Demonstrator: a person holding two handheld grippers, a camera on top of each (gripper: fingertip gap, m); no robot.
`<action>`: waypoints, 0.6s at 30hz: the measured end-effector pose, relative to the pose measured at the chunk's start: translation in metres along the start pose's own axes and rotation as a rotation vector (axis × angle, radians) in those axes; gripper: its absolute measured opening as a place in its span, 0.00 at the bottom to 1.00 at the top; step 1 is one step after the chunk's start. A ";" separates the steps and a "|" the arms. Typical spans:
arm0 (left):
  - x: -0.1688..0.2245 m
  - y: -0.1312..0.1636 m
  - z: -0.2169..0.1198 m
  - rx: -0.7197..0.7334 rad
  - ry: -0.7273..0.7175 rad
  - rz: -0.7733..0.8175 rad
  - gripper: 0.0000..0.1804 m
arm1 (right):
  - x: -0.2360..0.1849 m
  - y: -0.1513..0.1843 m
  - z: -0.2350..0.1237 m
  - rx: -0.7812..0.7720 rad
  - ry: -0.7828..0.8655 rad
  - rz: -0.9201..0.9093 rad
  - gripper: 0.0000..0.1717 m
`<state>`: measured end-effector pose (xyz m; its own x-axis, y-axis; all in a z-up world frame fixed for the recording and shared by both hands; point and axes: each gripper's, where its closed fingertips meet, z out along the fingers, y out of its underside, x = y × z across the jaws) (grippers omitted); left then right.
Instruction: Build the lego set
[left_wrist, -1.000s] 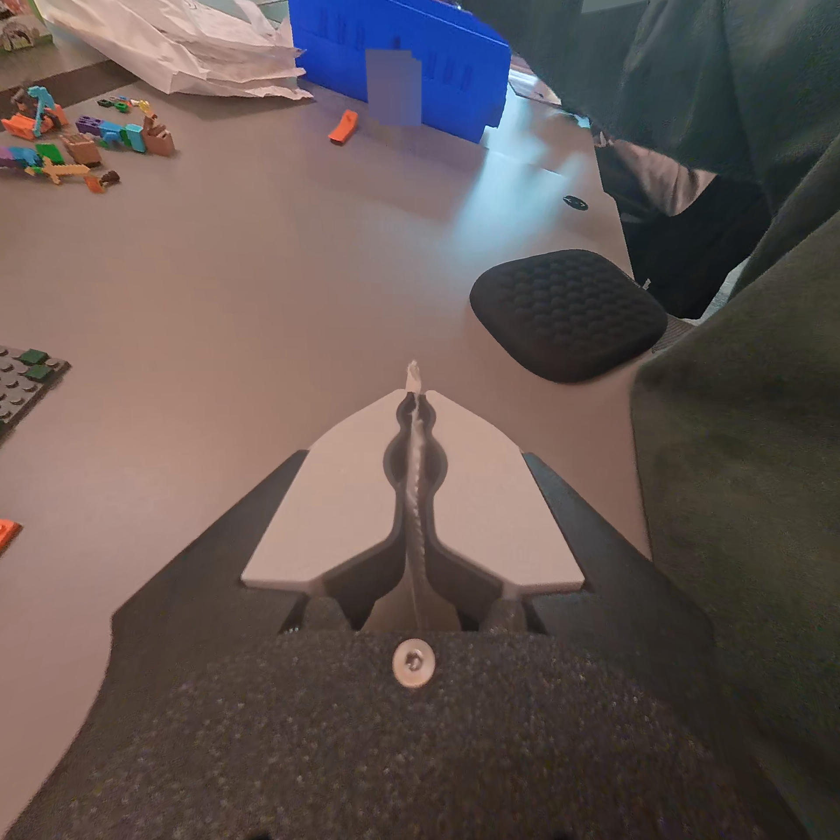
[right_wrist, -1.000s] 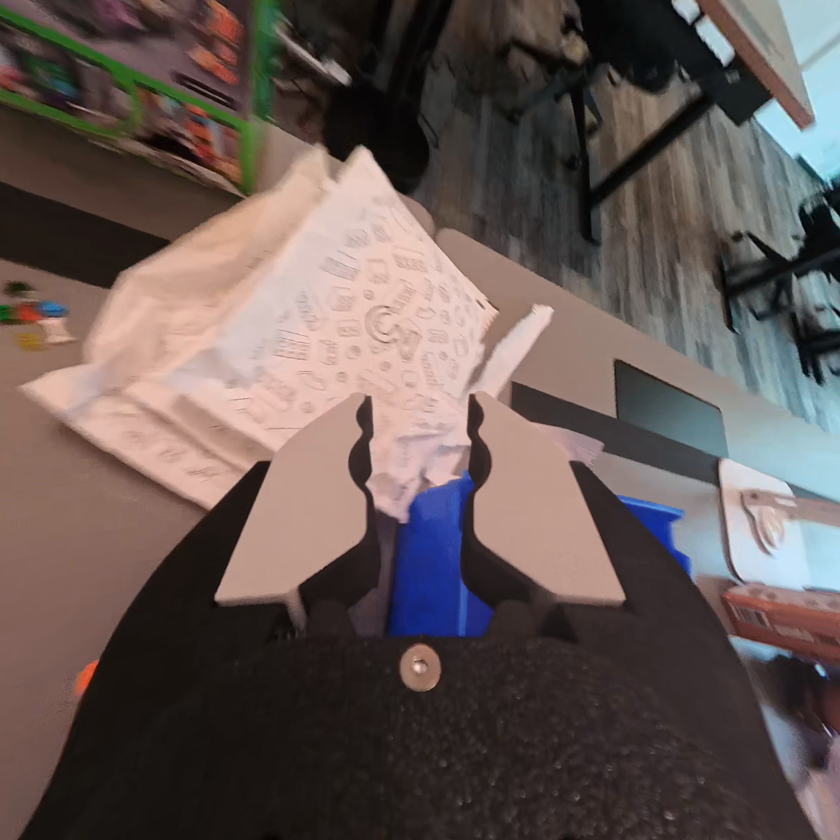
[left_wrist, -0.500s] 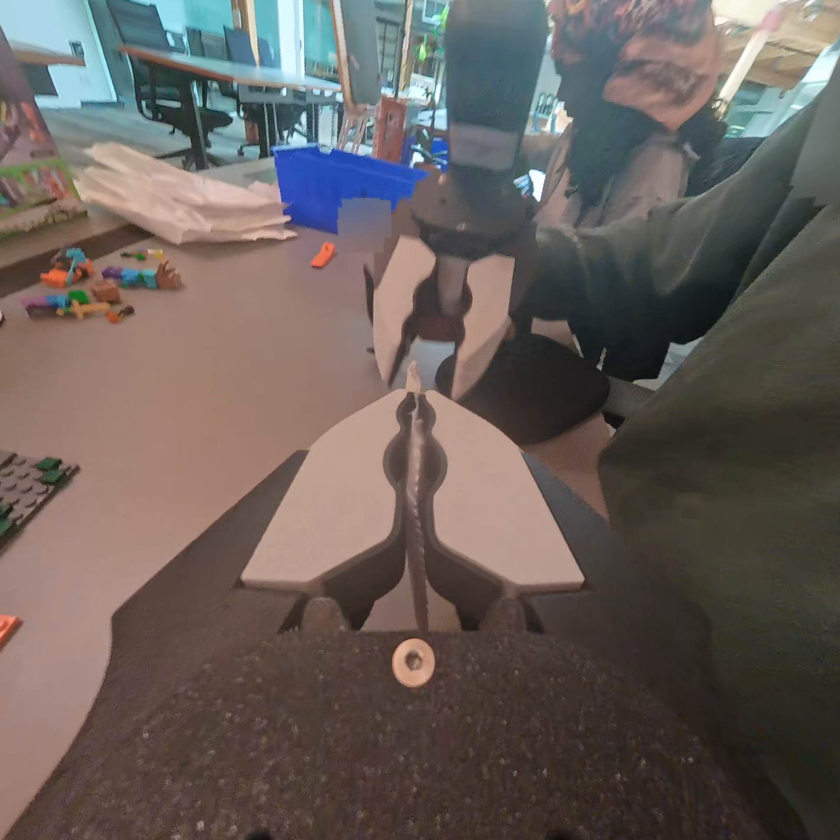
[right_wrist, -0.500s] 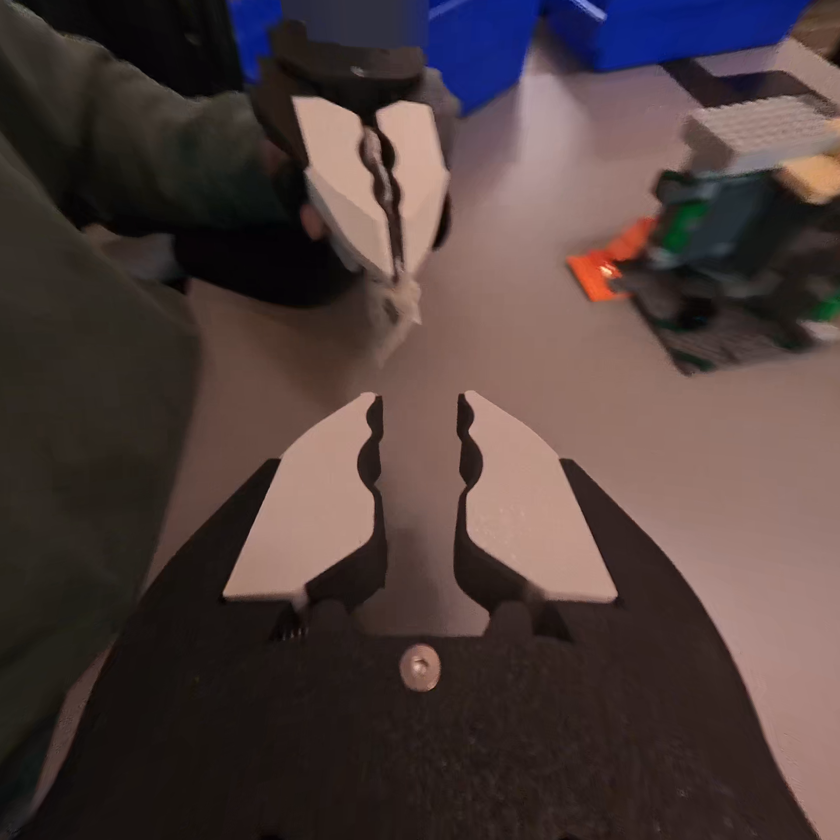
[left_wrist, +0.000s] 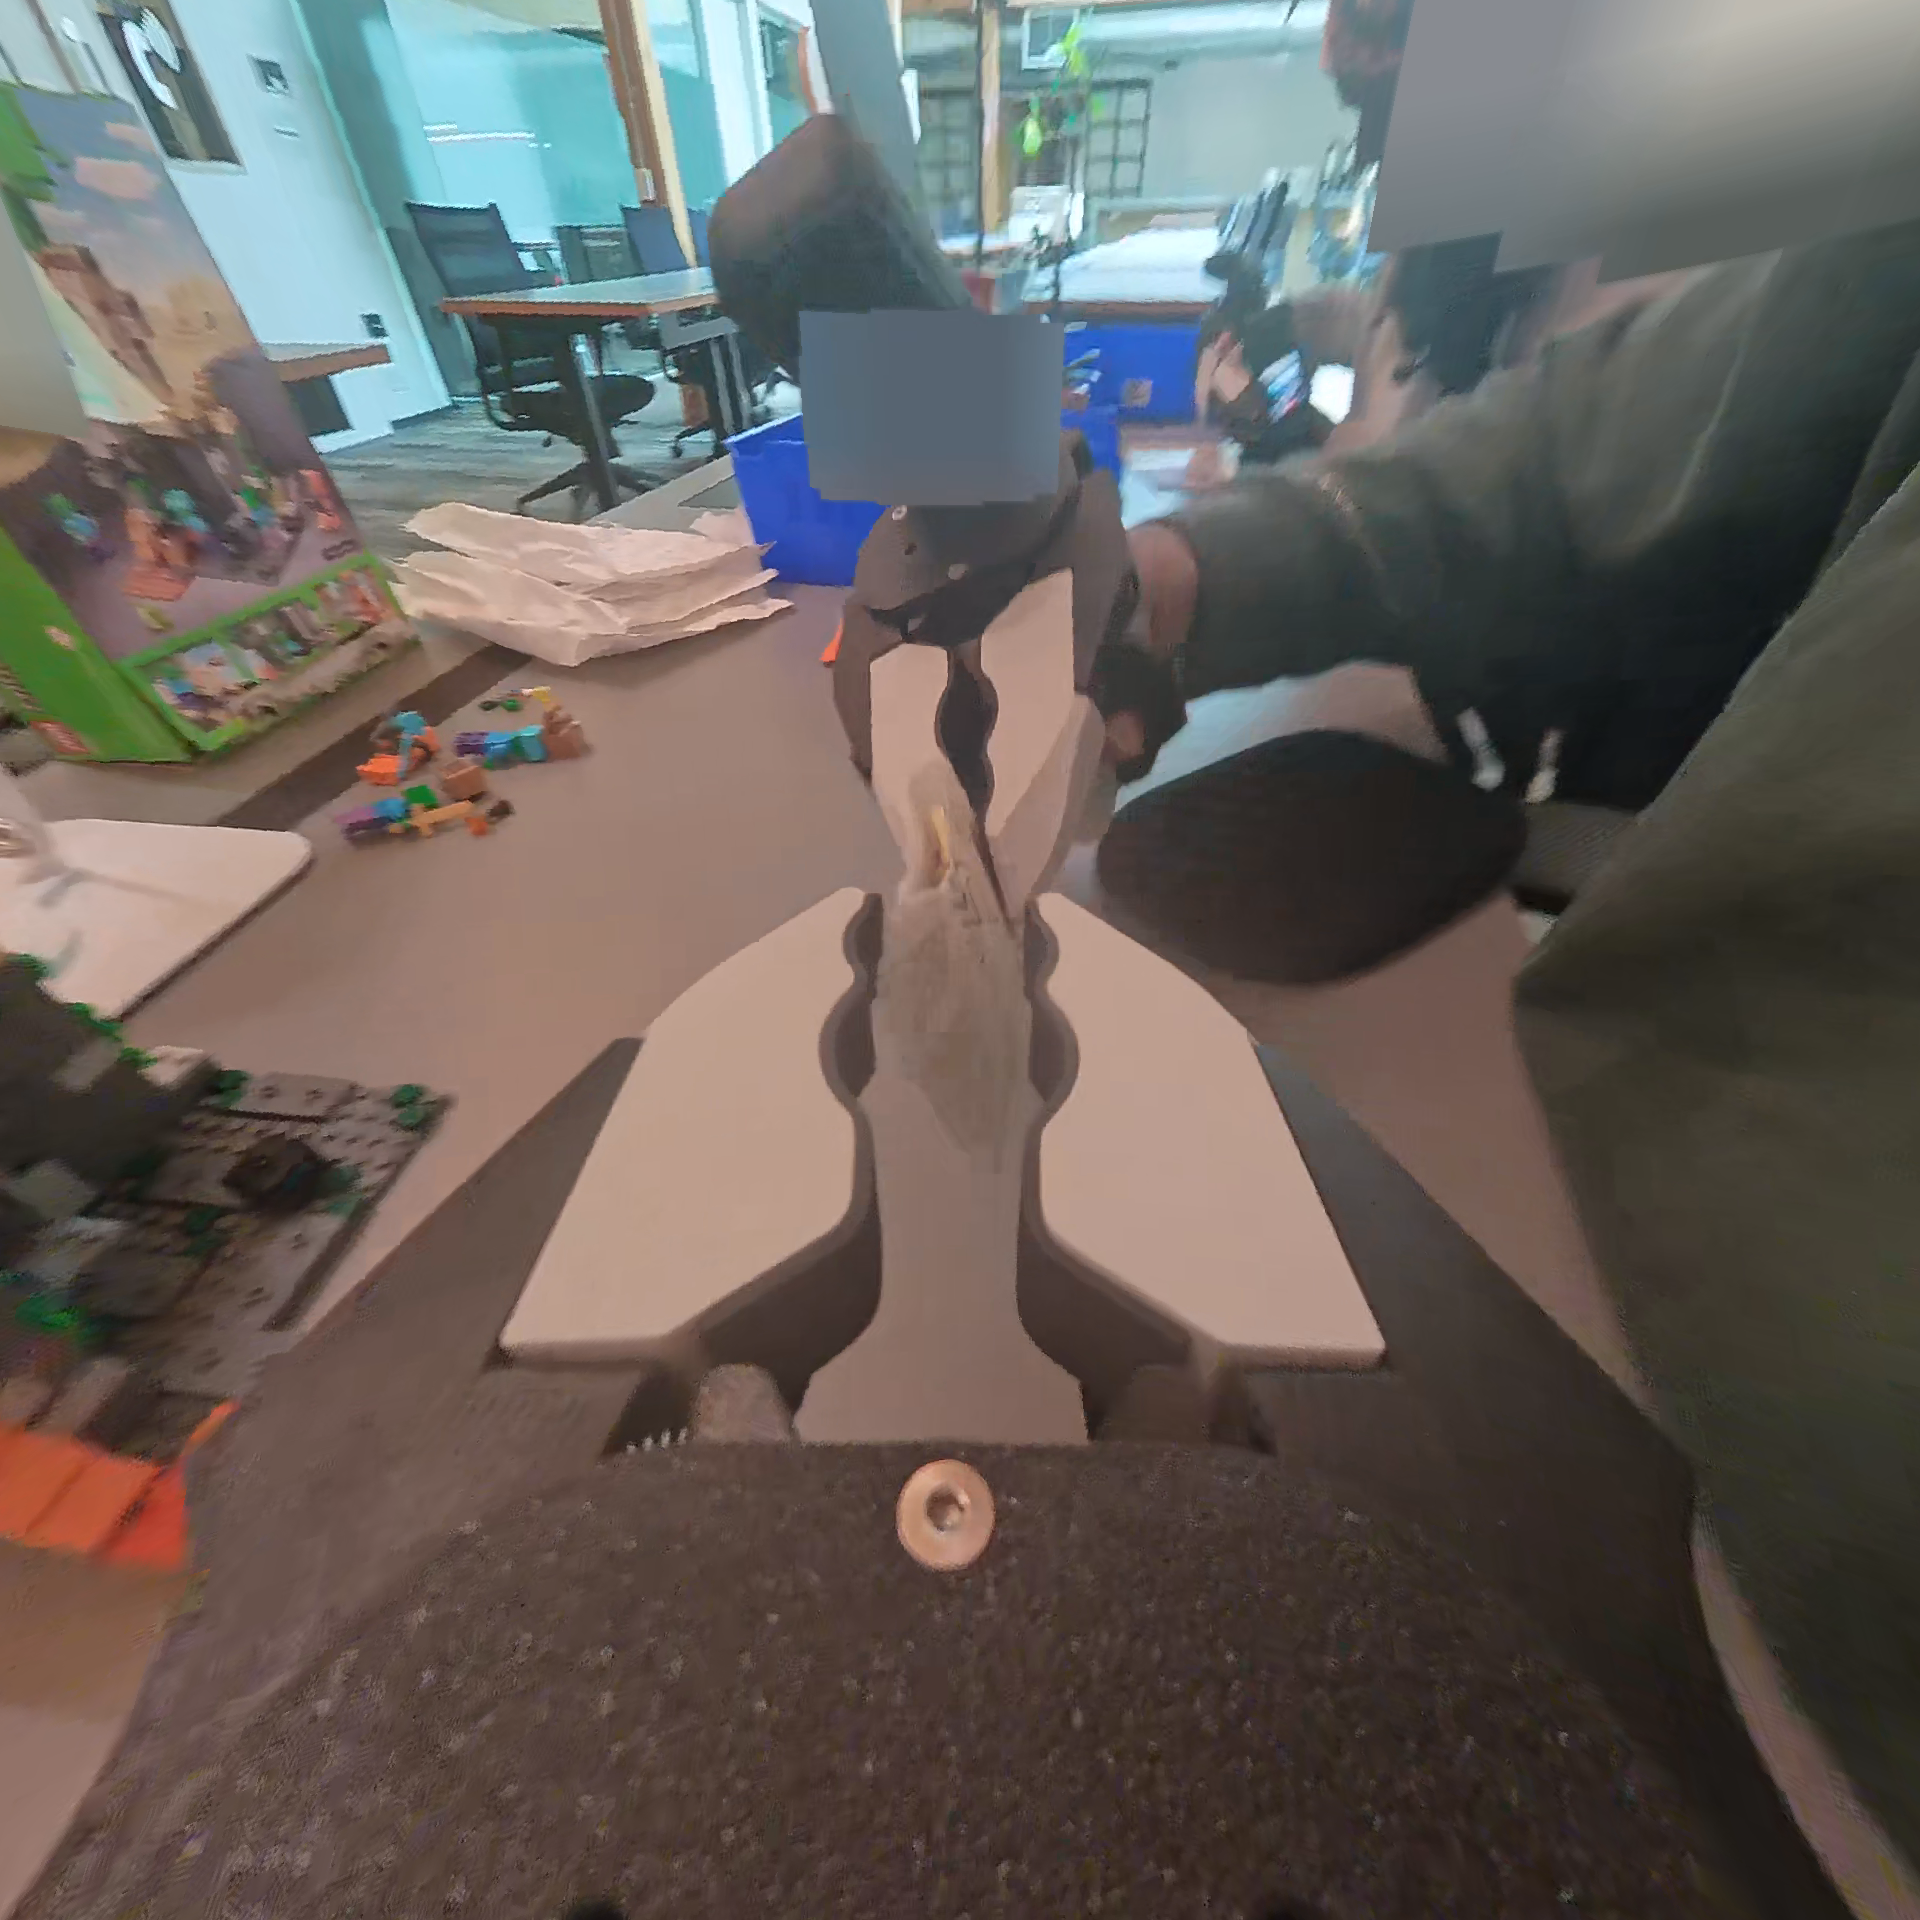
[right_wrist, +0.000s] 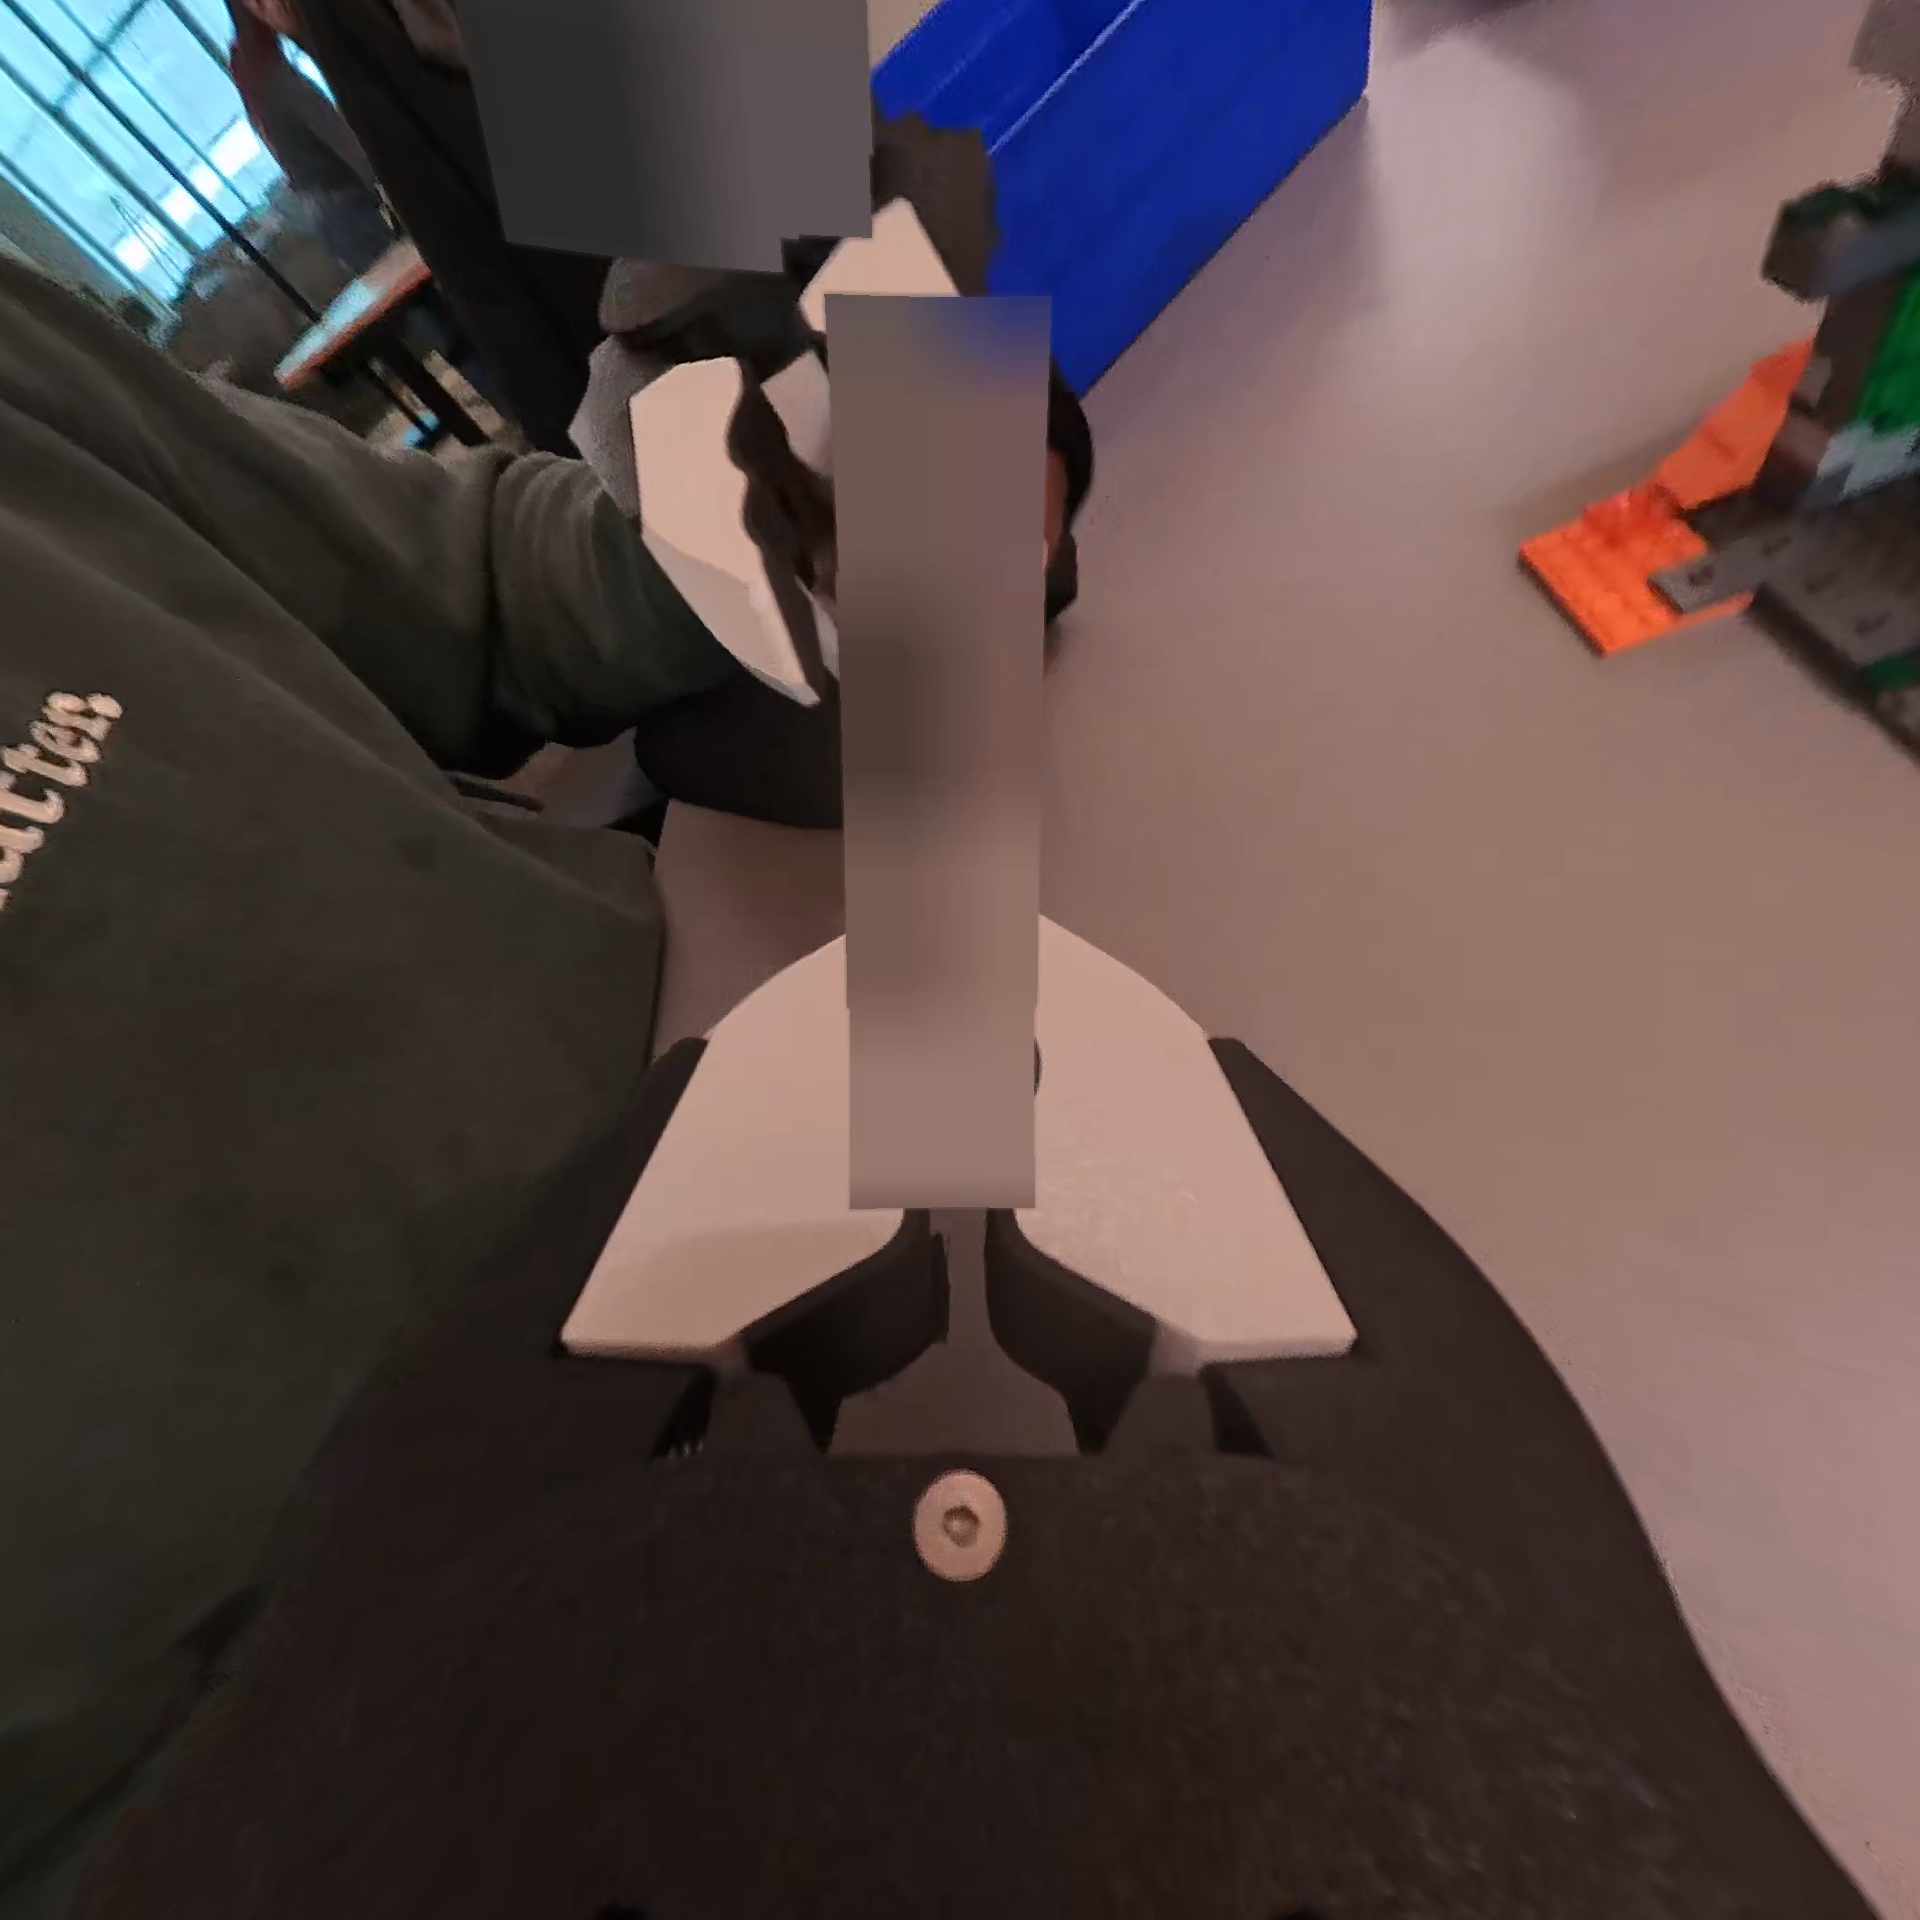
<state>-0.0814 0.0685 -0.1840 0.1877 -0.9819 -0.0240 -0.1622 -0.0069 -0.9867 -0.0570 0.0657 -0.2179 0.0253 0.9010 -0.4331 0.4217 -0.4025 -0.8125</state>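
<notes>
In the left wrist view my left gripper stands open above the grey table. A small clear plastic bag with something yellowish inside hangs between its fingers, with a gap showing on the left side. My right gripper reaches in from ahead, and its fingertips are pinched shut on the bag's top. In the right wrist view a blurred patch covers the middle of my right gripper. What shows of its fingers lies close together. My left gripper shows beyond it, partly covered.
A brick set box, white paper bags and a blue bin stand at the back. Loose coloured bricks lie mid-left. A brick build on a grey baseplate is at the left, a black cushion at the right. The grippers' ends are close to 5 centimetres from one another.
My right gripper swung in from the paper bags and shut on the top of the small bag. My left gripper, shut on that bag before, has opened.
</notes>
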 end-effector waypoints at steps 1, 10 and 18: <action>-0.003 0.002 -0.003 -0.024 -0.034 0.057 0.15 | 0.003 0.001 -0.003 -0.005 -0.027 0.045 0.03; 0.000 0.024 -0.030 -0.198 -0.251 0.574 0.18 | 0.011 0.001 0.002 -0.084 -0.261 0.348 0.03; -0.002 0.050 -0.055 -0.294 -0.331 0.665 0.20 | 0.012 -0.016 0.029 -0.098 -0.451 0.537 0.03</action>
<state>-0.1434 0.0595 -0.2247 0.2323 -0.6908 -0.6847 -0.5813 0.4658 -0.6672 -0.0899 0.0788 -0.2214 -0.1165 0.4188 -0.9006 0.5365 -0.7365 -0.4119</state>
